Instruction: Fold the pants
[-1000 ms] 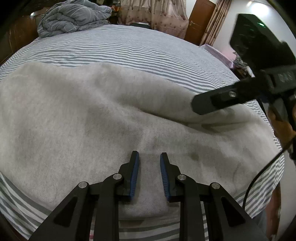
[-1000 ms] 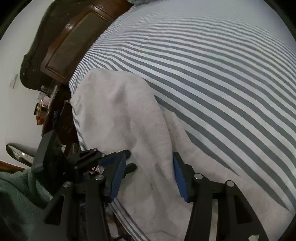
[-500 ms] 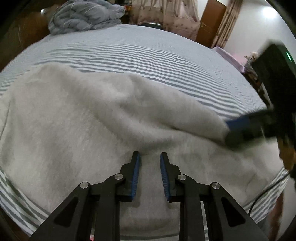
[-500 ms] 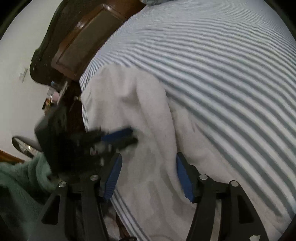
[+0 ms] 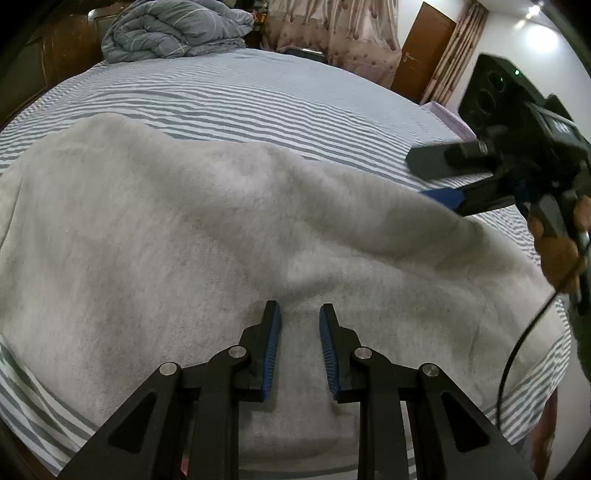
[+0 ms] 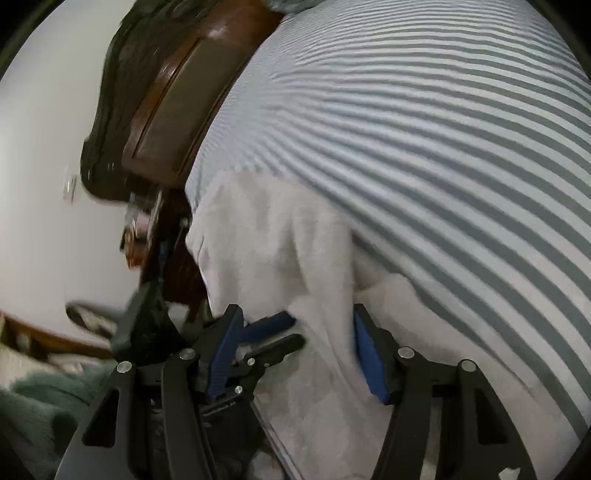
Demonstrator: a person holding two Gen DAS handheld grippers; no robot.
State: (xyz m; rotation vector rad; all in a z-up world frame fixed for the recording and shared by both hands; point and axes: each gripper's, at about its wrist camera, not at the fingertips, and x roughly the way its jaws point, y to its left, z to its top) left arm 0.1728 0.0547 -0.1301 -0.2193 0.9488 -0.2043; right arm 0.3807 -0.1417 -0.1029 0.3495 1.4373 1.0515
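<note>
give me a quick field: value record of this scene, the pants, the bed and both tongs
surface: striped bed sheet
garment: light grey fleecy pants, spread across the near part of the bed, not yet folded flat
left tongs: jaws slightly apart over the pants, nothing pinched
right tongs: jaws apart, a raised ridge of the pants between them, pads not clearly pressing
right tongs seen from left view: at the pants' right end, above the fabric
background: bundled grey duvet at the far side, brown door
</note>
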